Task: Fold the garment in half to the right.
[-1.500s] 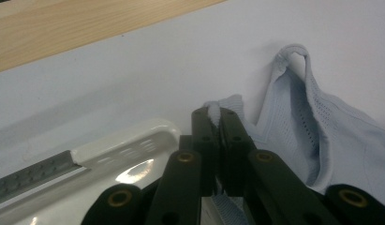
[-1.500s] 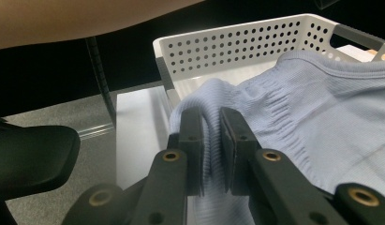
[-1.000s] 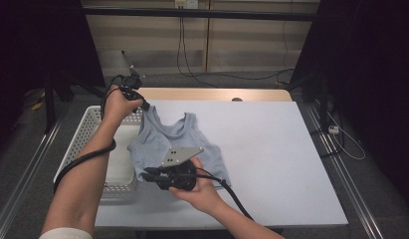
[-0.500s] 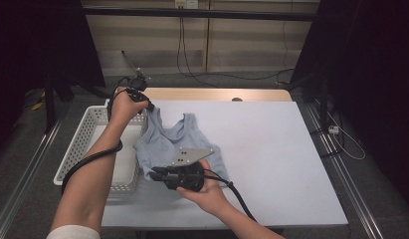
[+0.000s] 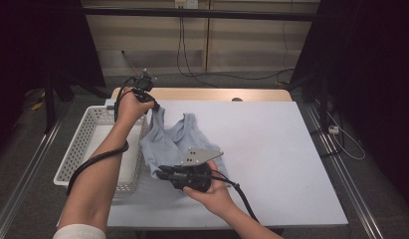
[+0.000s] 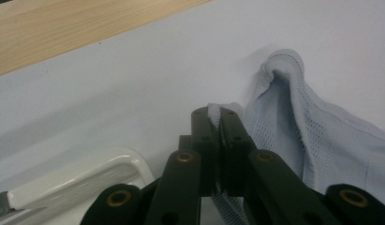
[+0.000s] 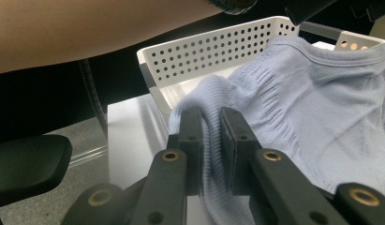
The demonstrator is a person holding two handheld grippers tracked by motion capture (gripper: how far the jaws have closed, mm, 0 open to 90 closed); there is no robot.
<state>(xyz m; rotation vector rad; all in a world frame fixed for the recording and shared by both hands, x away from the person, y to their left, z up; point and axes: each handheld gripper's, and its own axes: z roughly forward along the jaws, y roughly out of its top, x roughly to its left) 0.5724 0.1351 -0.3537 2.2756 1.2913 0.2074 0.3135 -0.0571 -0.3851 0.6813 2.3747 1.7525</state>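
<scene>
Pale-blue tank top [image 5: 169,142], clamped at a shoulder strap by the left gripper [image 5: 153,102] jaws and at the hem by the right gripper [image 5: 159,172], has been shifted leftward on the counter [image 5: 271,149] toward the white perforated basket [image 5: 82,144], suggesting imminent deposit.

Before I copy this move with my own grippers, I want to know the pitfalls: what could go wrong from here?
1. The left gripper pinches just a thin strip of the top at its jaw tips, so that strap could slip out.
2. The top hangs over the basket rim; the cloth may snag there.
3. The right gripper bunches a fold at the hem, so the top could land crumpled.
</scene>
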